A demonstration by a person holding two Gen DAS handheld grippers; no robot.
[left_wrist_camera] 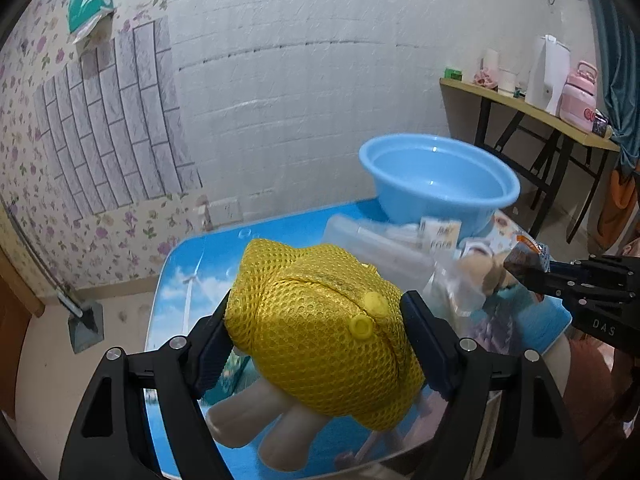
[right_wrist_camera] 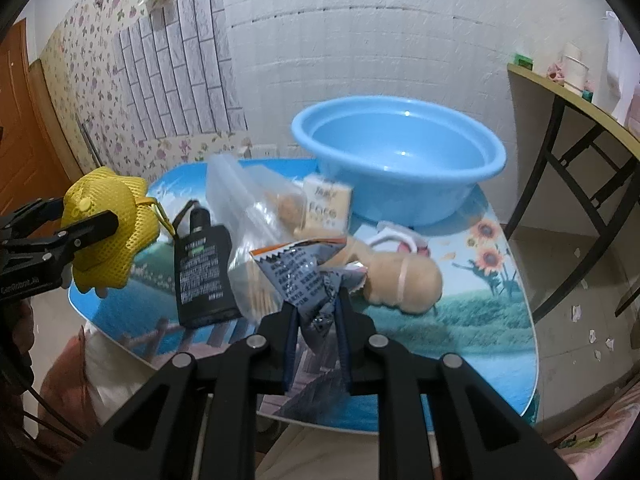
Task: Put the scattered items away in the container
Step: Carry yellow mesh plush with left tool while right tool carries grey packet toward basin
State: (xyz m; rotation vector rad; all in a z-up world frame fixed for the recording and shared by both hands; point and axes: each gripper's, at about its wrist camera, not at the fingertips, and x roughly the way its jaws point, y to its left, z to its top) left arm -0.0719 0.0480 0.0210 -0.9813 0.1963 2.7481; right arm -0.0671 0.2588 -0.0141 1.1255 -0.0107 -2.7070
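Yellow mesh pouch (left_wrist_camera: 324, 332) clamped in the left hand-held gripper (left_wrist_camera: 320, 344) and a foil snack packet (right_wrist_camera: 308, 276) pinched nearly shut in the right hand-held gripper (right_wrist_camera: 318, 320) hang above the tabletop (right_wrist_camera: 460, 320), apparently bound for the empty blue basin (right_wrist_camera: 400, 160) behind.

Pouch (left_wrist_camera: 324, 332): yellow mesh, honeycomb weave, yellow snaps. Basin (right_wrist_camera: 400, 156): plain light blue. Table (right_wrist_camera: 460, 320): printed landscape, blue sky and water, green grass, sunflowers, white windmill. Packet (right_wrist_camera: 308, 268): grey-blue foil, orange band, white print. Tube (right_wrist_camera: 202, 276): black, white text, small green mark. Box (right_wrist_camera: 328, 204): cream, dark lettering. Plush (right_wrist_camera: 400, 280): tan. Bag (right_wrist_camera: 240, 200): clear. Tongs (right_wrist_camera: 316, 320): black, blue pads. Wall (left_wrist_camera: 320, 60): white tile grid; floral paper, purple blooms; grey brick panel.
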